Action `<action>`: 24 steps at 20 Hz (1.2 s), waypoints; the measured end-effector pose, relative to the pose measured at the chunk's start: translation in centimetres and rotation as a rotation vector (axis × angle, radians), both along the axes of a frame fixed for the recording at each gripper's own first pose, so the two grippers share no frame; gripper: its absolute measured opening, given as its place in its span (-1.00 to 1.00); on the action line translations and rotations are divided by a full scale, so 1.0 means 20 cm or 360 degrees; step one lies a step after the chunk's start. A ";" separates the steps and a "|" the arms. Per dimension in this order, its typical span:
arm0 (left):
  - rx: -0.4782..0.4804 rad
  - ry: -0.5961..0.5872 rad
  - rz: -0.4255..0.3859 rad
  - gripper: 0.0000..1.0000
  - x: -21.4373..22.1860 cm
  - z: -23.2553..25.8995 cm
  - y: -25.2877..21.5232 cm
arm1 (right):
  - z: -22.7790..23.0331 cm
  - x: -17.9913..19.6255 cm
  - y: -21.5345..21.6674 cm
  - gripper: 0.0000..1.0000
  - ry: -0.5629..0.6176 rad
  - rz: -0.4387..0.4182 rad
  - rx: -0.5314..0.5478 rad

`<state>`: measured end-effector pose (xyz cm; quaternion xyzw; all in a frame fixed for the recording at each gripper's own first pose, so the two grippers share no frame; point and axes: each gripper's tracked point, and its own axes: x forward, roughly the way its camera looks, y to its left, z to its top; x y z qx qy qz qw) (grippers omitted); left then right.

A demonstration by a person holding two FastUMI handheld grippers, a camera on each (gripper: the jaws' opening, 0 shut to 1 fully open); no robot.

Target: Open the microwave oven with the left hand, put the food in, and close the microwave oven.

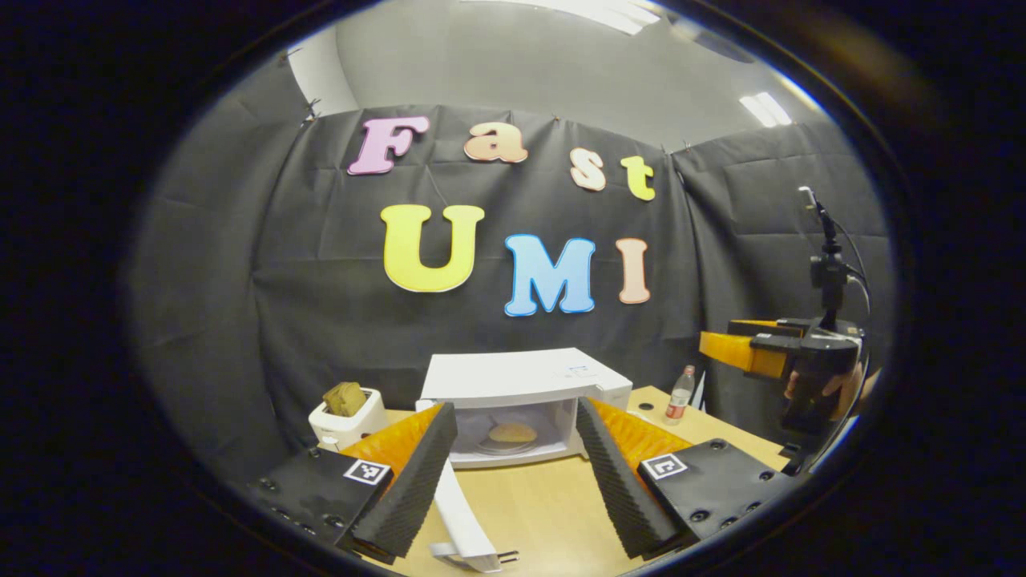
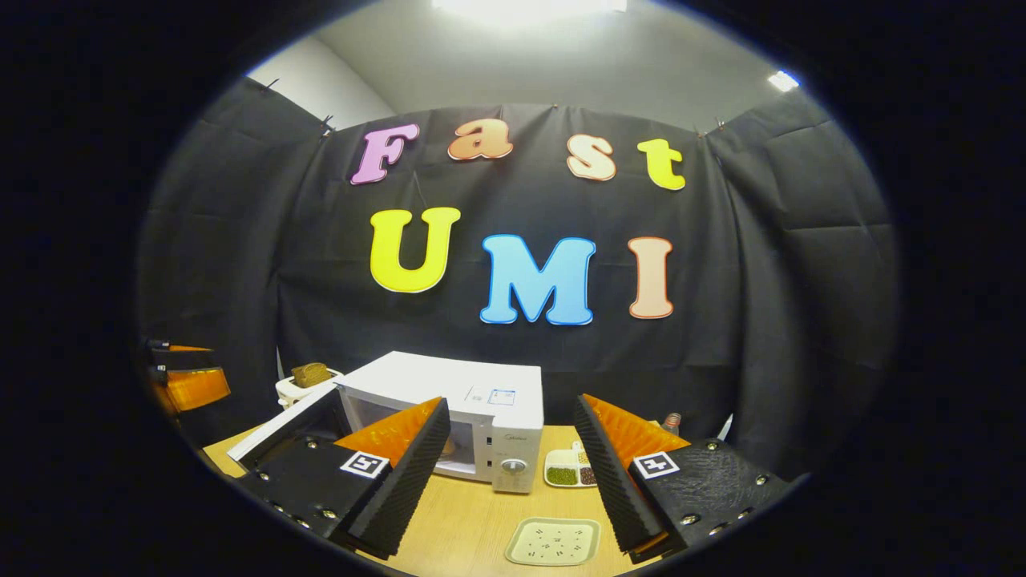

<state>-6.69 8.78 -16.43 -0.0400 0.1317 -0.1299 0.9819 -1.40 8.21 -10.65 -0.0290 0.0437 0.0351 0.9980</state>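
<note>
The left gripper (image 1: 517, 473) is nearest, its fingers spread wide and holding nothing; the open door (image 1: 463, 513) stands edge-on just inside its left finger, swung toward the camera. Straight ahead between the fingers sits the microwave oven (image 1: 521, 401), and the food (image 1: 513, 433) already lies on the plate inside. The right gripper (image 2: 509, 473) is spread and empty too, above a small empty tray (image 2: 553, 541). I judge only the closing remains; the left gripper must push the door round until it latches.
</note>
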 end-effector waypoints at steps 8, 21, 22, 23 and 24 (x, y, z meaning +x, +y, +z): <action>0.0058 0.0126 0.0108 -0.09 -0.16 -0.20 0.33 | 0.12 -0.09 0.02 0.91 -0.0103 -0.0043 0.0067; 0.0189 0.0501 0.0015 -0.85 -0.44 -0.84 0.37 | 0.14 -0.07 0.02 0.91 -0.0079 -0.0045 0.0047; 0.0200 0.0526 -0.0007 -0.86 -0.44 -0.87 0.35 | 0.14 -0.06 0.01 0.91 -0.0085 -0.0044 0.0043; 0.0225 0.0528 -0.0011 -0.85 -0.44 -0.87 0.33 | 0.15 -0.06 0.00 0.91 -0.0091 -0.0046 0.0037; 0.0213 0.0528 -0.0045 -0.84 -0.42 -0.88 0.30 | 0.15 -0.06 -0.01 0.90 -0.0097 -0.0048 0.0035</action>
